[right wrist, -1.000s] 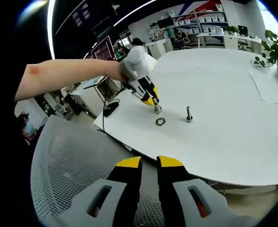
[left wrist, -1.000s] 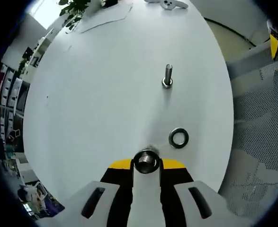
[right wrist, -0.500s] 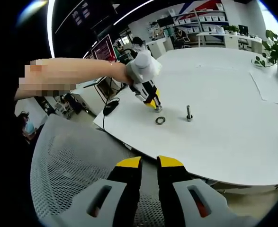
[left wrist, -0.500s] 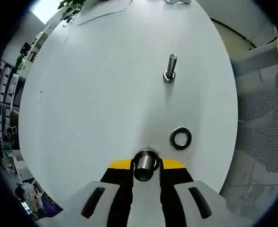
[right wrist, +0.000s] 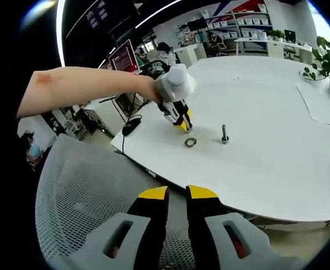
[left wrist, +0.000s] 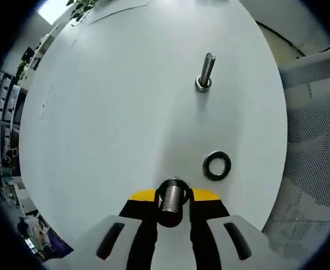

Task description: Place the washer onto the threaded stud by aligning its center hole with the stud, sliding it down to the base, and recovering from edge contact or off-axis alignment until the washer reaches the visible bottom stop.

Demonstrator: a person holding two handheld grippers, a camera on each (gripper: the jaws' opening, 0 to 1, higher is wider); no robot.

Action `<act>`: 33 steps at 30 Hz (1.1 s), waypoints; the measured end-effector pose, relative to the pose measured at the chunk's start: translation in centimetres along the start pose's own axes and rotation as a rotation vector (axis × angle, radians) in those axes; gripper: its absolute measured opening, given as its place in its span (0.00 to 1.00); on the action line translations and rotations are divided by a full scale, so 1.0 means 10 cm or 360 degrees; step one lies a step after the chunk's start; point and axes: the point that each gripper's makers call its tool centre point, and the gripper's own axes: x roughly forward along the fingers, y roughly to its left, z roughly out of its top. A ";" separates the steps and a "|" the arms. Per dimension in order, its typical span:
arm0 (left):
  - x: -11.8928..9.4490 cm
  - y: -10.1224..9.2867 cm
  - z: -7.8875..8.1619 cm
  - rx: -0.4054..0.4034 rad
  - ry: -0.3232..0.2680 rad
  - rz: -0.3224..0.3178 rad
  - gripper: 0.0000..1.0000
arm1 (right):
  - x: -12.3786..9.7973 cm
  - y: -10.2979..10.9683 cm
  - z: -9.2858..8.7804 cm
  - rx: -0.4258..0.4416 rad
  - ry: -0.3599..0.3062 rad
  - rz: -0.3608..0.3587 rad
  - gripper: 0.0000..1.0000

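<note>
On the white round table (left wrist: pixel 108 112), left gripper view:
Hidden: lower end of the short threaded steel cylinder (left wrist: pixel 172 197), behind the jaws.
Left gripper (left wrist: pixel 172 198): clamped on that cylinder.
Black flat washer (left wrist: pixel 217 165): lies flat at 2 o'clock from the jaws.
Upright threaded steel stud (left wrist: pixel 205 72): at 12 o'clock, bare.
Right gripper (right wrist: pixel 176 196): jaws nearly together, holding nothing, over grey mesh chair (right wrist: pixel 86 197).

Left gripper (left wrist: pixel 173 198) with jaws closed on a short threaded metal cylinder (left wrist: pixel 172 198), dark flat ring washer (left wrist: pixel 216 165) lying on white desk (left wrist: pixel 114 112), upright threaded steel stud (left wrist: pixel 205 72) beyond it

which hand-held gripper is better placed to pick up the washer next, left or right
Probably the right, once brought in. The left hand-held gripper is nearest the washer on the table, but its jaws already clamp a threaded metal piece. The right hand-held gripper holds nothing, though it hangs over a mesh chair.
</note>
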 end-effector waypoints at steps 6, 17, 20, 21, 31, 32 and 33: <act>0.00 -0.04 0.00 0.0018 0.0008 -0.0019 0.19 | 0.00 0.00 0.00 -0.0002 -0.0007 0.0002 0.15; 0.01 -0.03 -0.13 0.0098 -0.0016 0.0021 0.28 | 0.00 0.02 -0.01 -0.0019 0.0008 0.0012 0.15; -0.01 -0.04 -0.13 0.0013 -0.0056 0.0028 0.30 | 0.01 0.02 -0.01 -0.0022 0.0011 0.0015 0.15; -0.03 -0.04 -0.12 -0.0024 -0.0083 0.0021 0.31 | 0.01 0.02 -0.01 -0.0024 0.0013 0.0017 0.15; -0.24 -0.10 -0.20 -0.0179 -0.0214 0.0029 0.36 | 0.01 0.03 -0.01 -0.0033 0.0016 0.0030 0.15; -0.27 -0.11 -0.19 -0.0187 -0.0233 0.0031 0.36 | 0.01 0.03 -0.01 -0.0034 0.0017 0.0031 0.15; -0.31 -0.14 -0.20 -0.0200 -0.0248 0.0031 0.36 | 0.01 0.04 -0.01 -0.0035 0.0016 0.0033 0.15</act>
